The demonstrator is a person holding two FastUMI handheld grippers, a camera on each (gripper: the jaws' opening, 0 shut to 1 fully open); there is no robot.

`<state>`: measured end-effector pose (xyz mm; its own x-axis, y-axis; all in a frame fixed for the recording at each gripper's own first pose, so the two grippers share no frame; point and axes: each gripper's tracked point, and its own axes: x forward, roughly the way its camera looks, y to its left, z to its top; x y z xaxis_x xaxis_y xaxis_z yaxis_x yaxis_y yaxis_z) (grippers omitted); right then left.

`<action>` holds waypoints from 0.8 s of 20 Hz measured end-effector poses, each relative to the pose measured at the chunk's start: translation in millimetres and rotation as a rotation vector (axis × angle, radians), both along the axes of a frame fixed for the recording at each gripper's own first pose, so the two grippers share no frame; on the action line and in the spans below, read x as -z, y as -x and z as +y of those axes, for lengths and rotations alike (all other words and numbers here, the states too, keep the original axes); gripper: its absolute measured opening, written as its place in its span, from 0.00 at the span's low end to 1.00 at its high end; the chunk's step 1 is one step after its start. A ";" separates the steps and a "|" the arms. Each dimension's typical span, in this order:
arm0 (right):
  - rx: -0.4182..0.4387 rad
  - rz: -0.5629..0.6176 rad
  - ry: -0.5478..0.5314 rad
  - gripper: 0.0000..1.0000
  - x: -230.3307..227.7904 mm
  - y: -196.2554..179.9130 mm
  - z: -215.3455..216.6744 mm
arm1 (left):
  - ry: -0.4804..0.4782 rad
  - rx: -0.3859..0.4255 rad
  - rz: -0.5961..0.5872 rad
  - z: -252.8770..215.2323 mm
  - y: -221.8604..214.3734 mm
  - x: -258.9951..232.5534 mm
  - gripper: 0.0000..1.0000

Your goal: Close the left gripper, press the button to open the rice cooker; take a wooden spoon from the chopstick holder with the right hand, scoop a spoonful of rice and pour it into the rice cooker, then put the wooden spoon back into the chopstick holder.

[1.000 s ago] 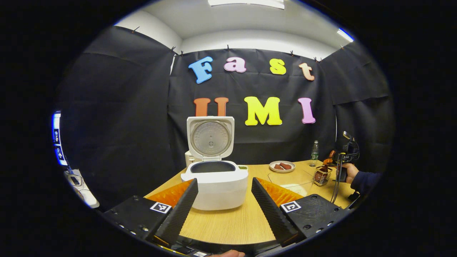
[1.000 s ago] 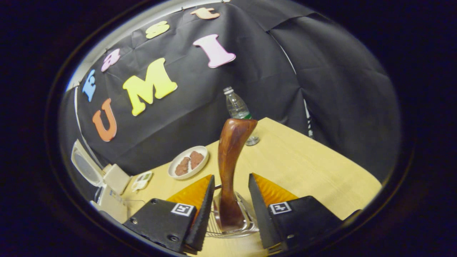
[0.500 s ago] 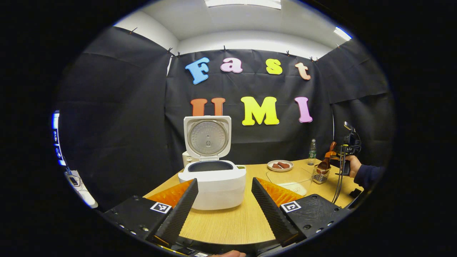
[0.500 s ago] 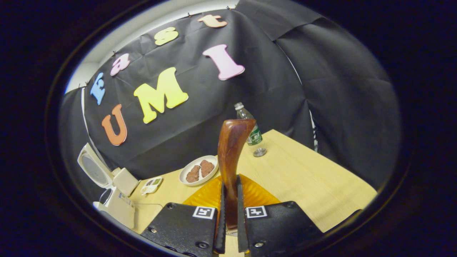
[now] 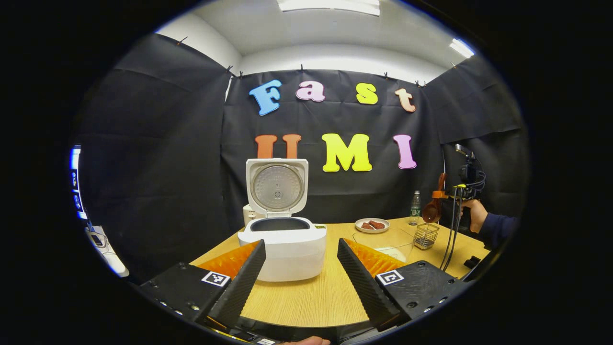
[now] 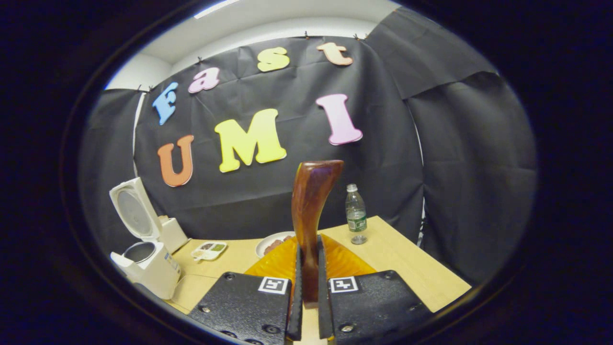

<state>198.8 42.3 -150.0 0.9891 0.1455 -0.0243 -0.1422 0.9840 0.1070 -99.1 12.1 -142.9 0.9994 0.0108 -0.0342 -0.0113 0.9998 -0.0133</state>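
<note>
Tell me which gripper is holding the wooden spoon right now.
The right gripper: its fingers are clamped on the wooden spoon, lifted above the chopstick holder. The left gripper is open, holding nothing.

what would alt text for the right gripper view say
The right tool is shut on a wooden spoon whose handle stands upright. Beyond it a wooden table holds an open rice cooker and a water bottle.
</note>
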 end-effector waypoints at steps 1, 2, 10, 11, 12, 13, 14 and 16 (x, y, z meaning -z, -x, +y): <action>-0.003 -0.006 0.017 0.18 -1.7 3.3 9.7 | -0.003 -0.005 0.004 2.1 1.5 1.1 0.95; -0.008 -0.008 0.031 0.18 -1.8 7.1 18.2 | -0.007 -0.010 0.003 4.9 2.8 1.0 0.95; -0.109 -0.069 0.174 0.16 18.1 42.0 124.8 | 0.005 -0.011 -0.040 11.5 13.3 -9.5 0.95; -0.106 -0.069 0.200 0.18 27.2 42.7 134.9 | 0.007 -0.011 -0.038 12.7 13.5 -8.4 0.95; -0.101 -0.063 0.212 0.17 37.5 42.2 143.7 | 0.009 -0.014 -0.035 14.3 13.4 -6.4 0.95; -0.098 -0.052 0.218 0.14 49.3 41.8 152.1 | 0.012 -0.016 -0.031 15.1 15.0 -5.8 0.95; -0.097 -0.034 0.218 0.15 62.6 39.9 160.8 | 0.016 -0.018 -0.028 16.0 14.3 -5.0 0.95; -0.092 0.004 0.214 0.14 85.5 34.0 172.6 | 0.025 -0.023 -0.026 19.6 14.6 -2.6 0.95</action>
<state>164.8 214.9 -235.5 0.9717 0.2262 -0.0677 -0.2322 0.9673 -0.1016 -113.7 31.7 -140.3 0.9994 0.0336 -0.0083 -0.0339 0.9987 -0.0384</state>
